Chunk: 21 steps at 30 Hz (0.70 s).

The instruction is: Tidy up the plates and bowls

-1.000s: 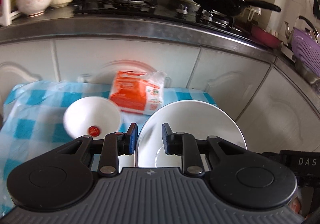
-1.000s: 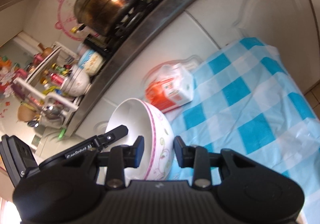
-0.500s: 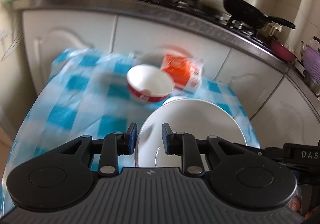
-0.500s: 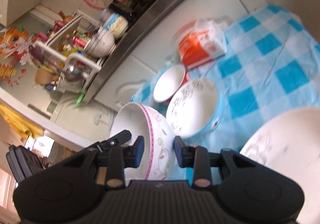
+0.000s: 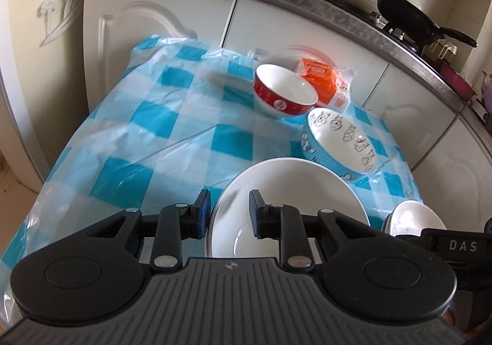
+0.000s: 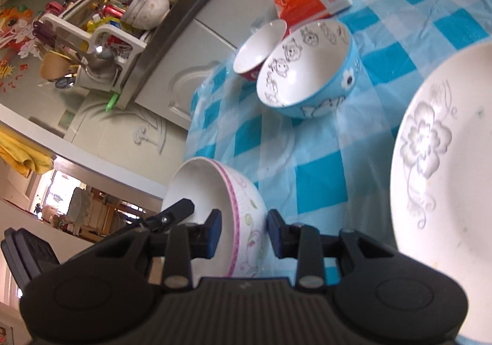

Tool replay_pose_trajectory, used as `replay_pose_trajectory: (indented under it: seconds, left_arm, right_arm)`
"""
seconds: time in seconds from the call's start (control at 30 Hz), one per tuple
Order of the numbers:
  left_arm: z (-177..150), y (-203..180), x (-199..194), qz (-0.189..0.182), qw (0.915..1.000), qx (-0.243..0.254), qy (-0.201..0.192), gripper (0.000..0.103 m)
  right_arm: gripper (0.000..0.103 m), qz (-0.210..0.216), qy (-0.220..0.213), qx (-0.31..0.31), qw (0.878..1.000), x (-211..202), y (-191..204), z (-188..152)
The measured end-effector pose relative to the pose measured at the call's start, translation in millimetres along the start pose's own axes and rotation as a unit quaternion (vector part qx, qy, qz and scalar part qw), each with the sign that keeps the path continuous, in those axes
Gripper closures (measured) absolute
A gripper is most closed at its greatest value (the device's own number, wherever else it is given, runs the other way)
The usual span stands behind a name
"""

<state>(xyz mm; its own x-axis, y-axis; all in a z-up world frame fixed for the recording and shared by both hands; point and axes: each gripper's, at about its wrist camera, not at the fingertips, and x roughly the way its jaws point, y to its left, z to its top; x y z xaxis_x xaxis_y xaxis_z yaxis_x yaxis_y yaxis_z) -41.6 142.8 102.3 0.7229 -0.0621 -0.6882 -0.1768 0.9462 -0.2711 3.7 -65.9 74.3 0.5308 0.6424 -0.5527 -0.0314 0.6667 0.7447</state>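
Plate: left gripper [image 5: 230,210] is pinching the rim of a large white plate [image 5: 295,188], carrying it lower over the checked cloth [image 5: 129,142] than a second ago.
Bowl: right gripper [image 6: 244,232] is gripping the wall of a pink-rimmed bowl [image 6: 215,191], one pad inside and one outside.
Change: blue cartoon bowl [image 5: 338,142] is now coming into the left view beside the red bowl [image 5: 284,94]; earlier only the red one showed.
Landmark: orange packet [image 5: 326,85] is sitting just behind the red bowl.
Meaning: both pieces seem to be nearing set-down by their like.
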Motion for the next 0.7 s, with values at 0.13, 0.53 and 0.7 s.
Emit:
replay_pose_trajectory:
  seconds: [0.13, 0.53, 0.7]
  left_arm:
    - [-7, 7, 5, -0.003, 0.9999, -0.005, 0.009, 0.078]
    - [-15, 20, 17, -0.021, 0.9995, -0.017, 0.015, 0.078]
    - [-15, 27, 11, -0.016, 0.9997, -0.016, 0.01, 0.071]
  right_arm:
    - [0.07, -0.011, 0.006, 0.001, 1.0, 8, -2, -5]
    - [0.069, -0.017, 0.012, 0.001, 1.0, 14, -13, -12]
    - [0.05, -0.017, 0.001, -0.017, 1.0, 2, -11, -12]
